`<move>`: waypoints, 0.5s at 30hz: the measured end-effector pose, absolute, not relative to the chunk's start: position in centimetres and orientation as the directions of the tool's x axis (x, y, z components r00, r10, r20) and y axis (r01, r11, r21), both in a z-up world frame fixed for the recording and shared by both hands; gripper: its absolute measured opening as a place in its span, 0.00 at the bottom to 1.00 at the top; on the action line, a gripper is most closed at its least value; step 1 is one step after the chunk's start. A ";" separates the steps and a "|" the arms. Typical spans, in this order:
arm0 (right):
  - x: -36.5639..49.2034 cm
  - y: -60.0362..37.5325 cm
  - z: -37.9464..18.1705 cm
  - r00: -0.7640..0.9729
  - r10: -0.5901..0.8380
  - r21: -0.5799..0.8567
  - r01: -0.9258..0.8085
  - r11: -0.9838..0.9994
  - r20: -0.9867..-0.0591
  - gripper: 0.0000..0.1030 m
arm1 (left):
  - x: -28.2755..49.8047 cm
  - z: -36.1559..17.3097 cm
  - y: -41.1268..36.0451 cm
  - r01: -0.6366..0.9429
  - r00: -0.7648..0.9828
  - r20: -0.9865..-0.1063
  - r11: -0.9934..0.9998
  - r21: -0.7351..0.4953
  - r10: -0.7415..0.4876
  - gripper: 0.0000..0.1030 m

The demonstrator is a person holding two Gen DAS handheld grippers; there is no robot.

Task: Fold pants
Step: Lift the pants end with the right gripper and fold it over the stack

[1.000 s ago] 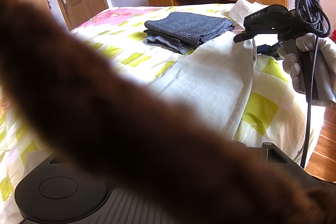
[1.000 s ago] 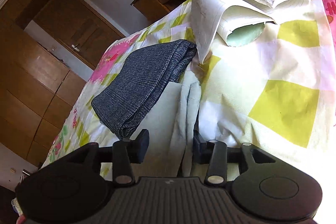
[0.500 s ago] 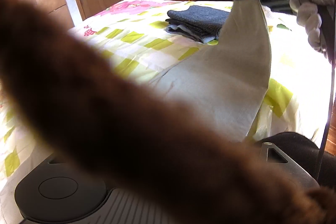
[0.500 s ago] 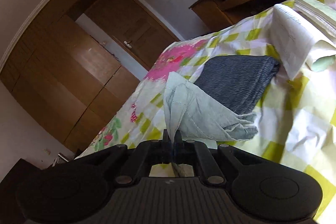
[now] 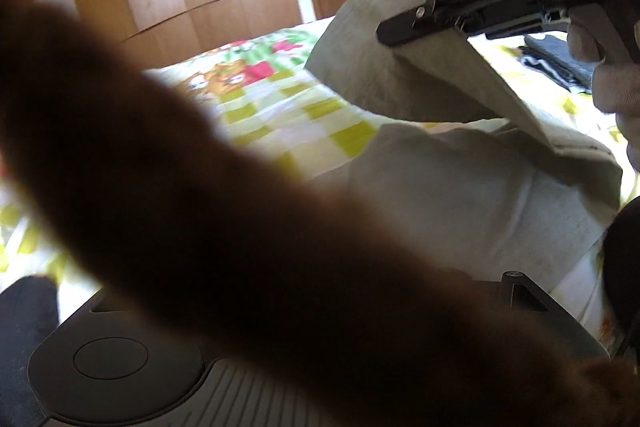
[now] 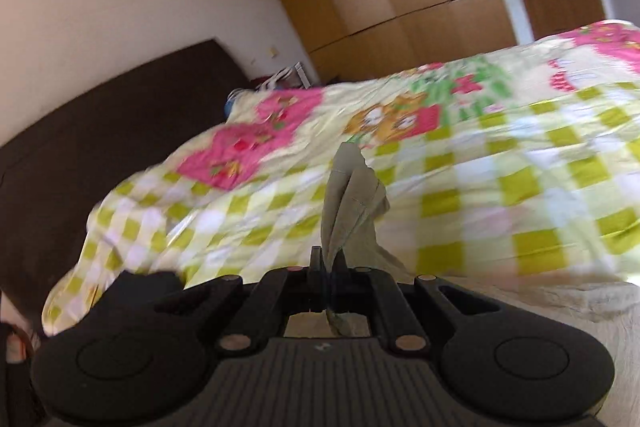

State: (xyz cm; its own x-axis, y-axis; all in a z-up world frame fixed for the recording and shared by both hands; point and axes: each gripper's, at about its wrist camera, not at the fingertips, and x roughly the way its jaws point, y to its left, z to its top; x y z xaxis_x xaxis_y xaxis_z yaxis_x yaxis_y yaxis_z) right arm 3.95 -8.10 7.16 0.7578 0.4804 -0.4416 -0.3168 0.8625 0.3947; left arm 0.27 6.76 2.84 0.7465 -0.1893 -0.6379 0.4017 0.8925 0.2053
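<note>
Pinched tight together, the black fingers (image 6: 316, 263) of the right gripper (image 6: 326, 261) hold only a thin gathered edge of the pale grey-beige cotton pants (image 6: 352, 195), which stand up in a bunched peak just past the tips; in the left wrist view that same right gripper (image 5: 404, 31) carries the cloth aloft, one layer slanting down from it to the rest of the pants (image 5: 460, 195) lying flat on the yellow-and-white checked bedspread (image 5: 296, 123); the left gripper's fingers are hidden behind a blurred brown shape (image 5: 240, 227) across the lens, so I cannot tell whether they are spread or closed; the risks, as I judge them: so slim a bite may slip if the fabric drags, dropping the fold short; the bunched edge may land creased or skewed; with the left view blocked, the lower layer may shift unheld; a folded dark grey garment (image 5: 560, 59) lies well apart beyond.
</note>
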 end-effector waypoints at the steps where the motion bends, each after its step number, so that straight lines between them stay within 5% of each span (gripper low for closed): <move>1: 3.9 -5.7 6.0 0.733 0.499 0.337 -0.375 0.864 -0.463 0.20 | 0.1 2.7 7.9 0.378 0.748 -0.642 0.902 0.207 -0.166 0.80; 7: 3.0 1.6 -0.2 0.606 0.491 0.207 -0.479 0.853 -0.626 0.21 | -1.3 1.7 12.5 0.296 0.736 -0.665 0.943 0.149 -0.126 0.80; 15: 3.3 2.7 1.3 0.637 0.429 0.095 -0.489 0.867 -0.640 0.22 | -1.8 1.0 14.2 0.280 0.744 -0.644 0.958 0.062 -0.176 0.80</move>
